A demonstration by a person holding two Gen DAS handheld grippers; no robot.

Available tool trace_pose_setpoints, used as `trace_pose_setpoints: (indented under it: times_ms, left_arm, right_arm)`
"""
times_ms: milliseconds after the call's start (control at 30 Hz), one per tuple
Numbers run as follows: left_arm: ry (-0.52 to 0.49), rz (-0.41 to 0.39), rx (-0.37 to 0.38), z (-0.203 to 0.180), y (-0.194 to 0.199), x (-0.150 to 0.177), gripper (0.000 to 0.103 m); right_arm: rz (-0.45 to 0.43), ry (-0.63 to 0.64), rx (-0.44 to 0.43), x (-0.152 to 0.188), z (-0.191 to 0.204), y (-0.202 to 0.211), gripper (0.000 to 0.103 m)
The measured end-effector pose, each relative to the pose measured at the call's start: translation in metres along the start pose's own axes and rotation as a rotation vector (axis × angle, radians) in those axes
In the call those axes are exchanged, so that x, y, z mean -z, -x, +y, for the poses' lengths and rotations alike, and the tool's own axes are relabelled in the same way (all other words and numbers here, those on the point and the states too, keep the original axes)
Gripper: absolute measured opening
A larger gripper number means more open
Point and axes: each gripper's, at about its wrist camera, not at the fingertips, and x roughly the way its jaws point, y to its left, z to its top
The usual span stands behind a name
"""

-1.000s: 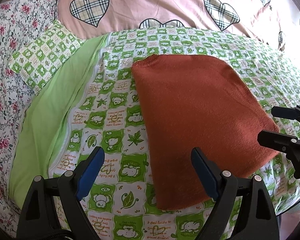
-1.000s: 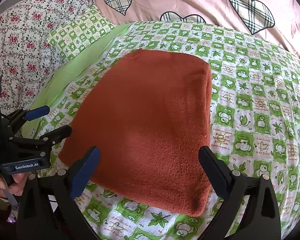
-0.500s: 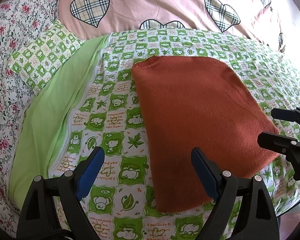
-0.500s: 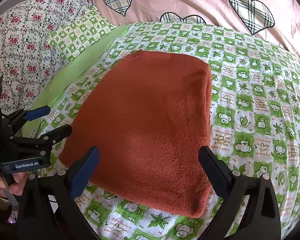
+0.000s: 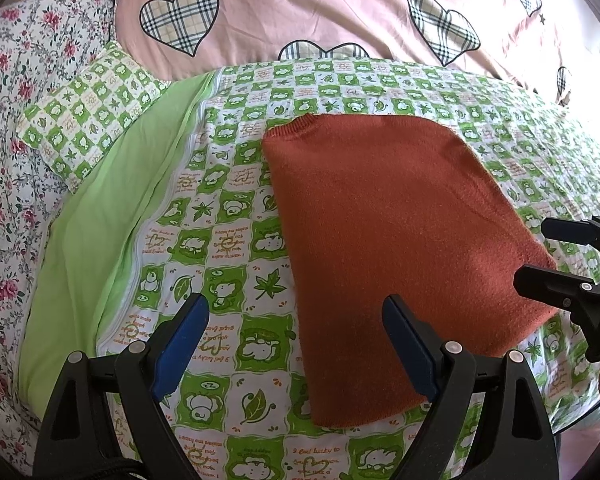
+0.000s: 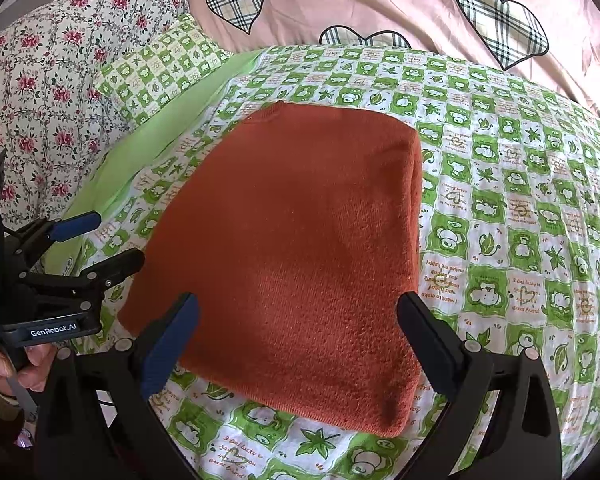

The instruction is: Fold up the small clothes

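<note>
Bed: the whole work surface; a green checked quilt (image 5: 228, 216) with cartoon animals and leaves covers it. It gives a broad, soft, flat area, which suits laying a garment out for folding.

Pink duvet: a pink duvet (image 5: 340, 8) with plaid hearts is bunched beyond the far edge of the quilt, well clear of the folding area.

Floral sheet: a floral sheet (image 5: 8, 128) runs along the quilt's left side, with a plain green lining (image 5: 96, 232) turned back between them.

Small pillow: a small pillow (image 5: 88, 108) in matching green check sits at the quilt's far-left corner, apart from the garment.

Sweater: a rust-orange knit sweater (image 6: 300, 248), the task's thing, lies flat near the middle of the quilt, near edge toward the cameras. It reads as a tidy rectangle; the right edge looks doubled and thick in the right wrist view, so I judge it already folded at least once. Sleeves not visible, probably tucked under.

Left claw: the left claw (image 5: 296, 344) is spread wide, pinching nothing, hovering over the quilt at the sweater's near-left corner. One finger (image 5: 408, 344) overlaps the knit in view; contact cannot be told.

Right claw: the right claw (image 6: 296, 340) is spread wide, empty, straddling the sweater's near edge from above.

Placement, judged: one claw at each near corner suggests either a further fold away from the person, or release after a finished fold.

Risk, judged: the thick knit may slip or spring open if only the top layer is pinched.
</note>
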Motion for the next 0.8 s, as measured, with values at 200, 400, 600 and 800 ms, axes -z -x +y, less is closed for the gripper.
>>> trace_pose_setpoints:
  times_ms: [200,400,600,800]
  left_arm:
    - [0.000,-0.002,-0.001,0.0000,-0.0001,-0.0002,0.089]
    - [0.000,-0.003,-0.003,-0.0008,0.0003,-0.0006,0.089]
    - [0.002,-0.003,-0.002,-0.0007,0.0006,-0.0008,0.089]
    - [0.002,-0.003,-0.001,-0.0008,0.0009,-0.0009,0.089]
  right_arm:
    - [-0.003,-0.002,0.000,-0.0009,0.0004,0.0009,0.099]
    - [-0.007,-0.002,-0.001,-0.0017,0.0003,0.0021,0.099]
    - [-0.007,-0.003,-0.001,-0.0015,0.0004,0.0021,0.099]
    - [-0.007,-0.004,0.001,-0.0014,0.0001,0.0022,0.099]
